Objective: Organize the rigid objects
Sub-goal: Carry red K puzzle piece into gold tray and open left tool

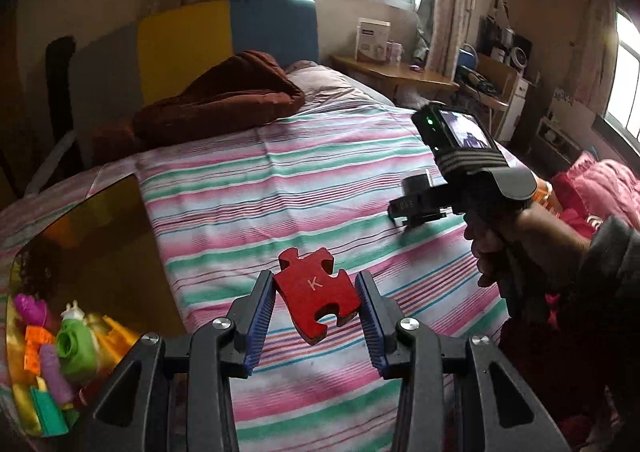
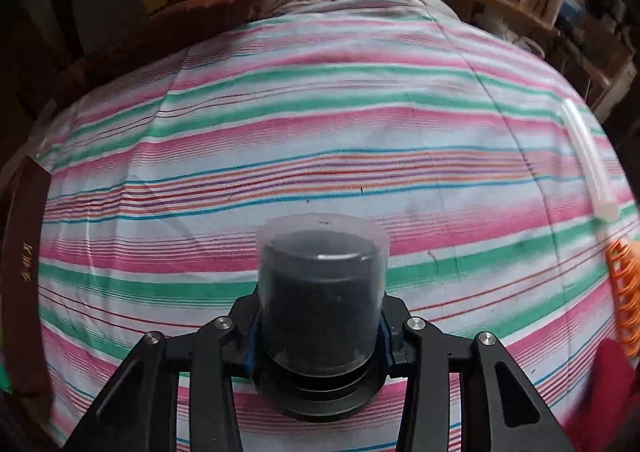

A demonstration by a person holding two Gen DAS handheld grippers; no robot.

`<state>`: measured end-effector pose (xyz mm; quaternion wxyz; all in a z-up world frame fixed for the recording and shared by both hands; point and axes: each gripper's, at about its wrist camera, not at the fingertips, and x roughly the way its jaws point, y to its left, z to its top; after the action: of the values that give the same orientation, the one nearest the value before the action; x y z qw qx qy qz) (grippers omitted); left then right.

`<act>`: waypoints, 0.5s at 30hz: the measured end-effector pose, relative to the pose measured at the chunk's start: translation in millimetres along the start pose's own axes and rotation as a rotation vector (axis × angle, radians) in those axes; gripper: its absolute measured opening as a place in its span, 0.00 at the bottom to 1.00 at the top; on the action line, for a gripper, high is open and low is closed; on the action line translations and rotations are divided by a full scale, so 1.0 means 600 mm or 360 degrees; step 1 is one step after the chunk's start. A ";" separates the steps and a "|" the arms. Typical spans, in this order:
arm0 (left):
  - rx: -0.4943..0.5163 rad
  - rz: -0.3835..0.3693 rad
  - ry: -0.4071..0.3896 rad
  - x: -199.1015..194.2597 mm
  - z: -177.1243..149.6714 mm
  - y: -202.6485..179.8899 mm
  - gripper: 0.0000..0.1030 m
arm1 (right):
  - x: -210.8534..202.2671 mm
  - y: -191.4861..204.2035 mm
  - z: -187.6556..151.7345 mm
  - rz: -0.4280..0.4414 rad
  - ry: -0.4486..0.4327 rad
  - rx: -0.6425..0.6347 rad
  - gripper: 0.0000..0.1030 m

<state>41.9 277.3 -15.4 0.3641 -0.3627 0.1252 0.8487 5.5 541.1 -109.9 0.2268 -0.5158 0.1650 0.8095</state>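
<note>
Left tongs (image 1: 316,322) pinch a red puzzle piece (image 1: 316,290) marked K, held clear above the striped bed (image 1: 248,187). Right tongs (image 2: 320,336) closing, pads pressed on a dark capped jar (image 2: 322,292). Only the left view shows the toy bin (image 1: 60,352) at lower left and the right hand (image 1: 516,248), gripper tilted steeply down. Jar's base hidden; orange basket (image 2: 624,292) cut off at right edge.

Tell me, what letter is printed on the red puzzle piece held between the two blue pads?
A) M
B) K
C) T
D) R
B: the red puzzle piece in the left tool shows a pale K on its upper face.
</note>
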 end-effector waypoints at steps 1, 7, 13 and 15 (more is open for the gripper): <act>-0.0003 0.0016 -0.0004 -0.005 -0.001 0.004 0.40 | 0.002 0.002 0.000 -0.0010 0.0000 -0.0011 0.42; -0.0056 0.0095 -0.0012 -0.035 -0.011 0.038 0.40 | 0.007 0.001 0.003 -0.0006 0.0009 -0.0019 0.42; -0.0137 0.0178 -0.0020 -0.062 -0.027 0.083 0.40 | 0.009 -0.003 0.003 0.0007 0.0010 -0.0005 0.43; -0.0166 0.0203 -0.0026 -0.071 -0.031 0.098 0.40 | 0.009 -0.002 0.003 0.0001 0.0002 -0.0014 0.43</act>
<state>29.9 204.6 -1.3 0.2909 -0.3656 0.1008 0.8784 2.8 544.0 -114.0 0.2240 -0.5172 0.1617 0.8100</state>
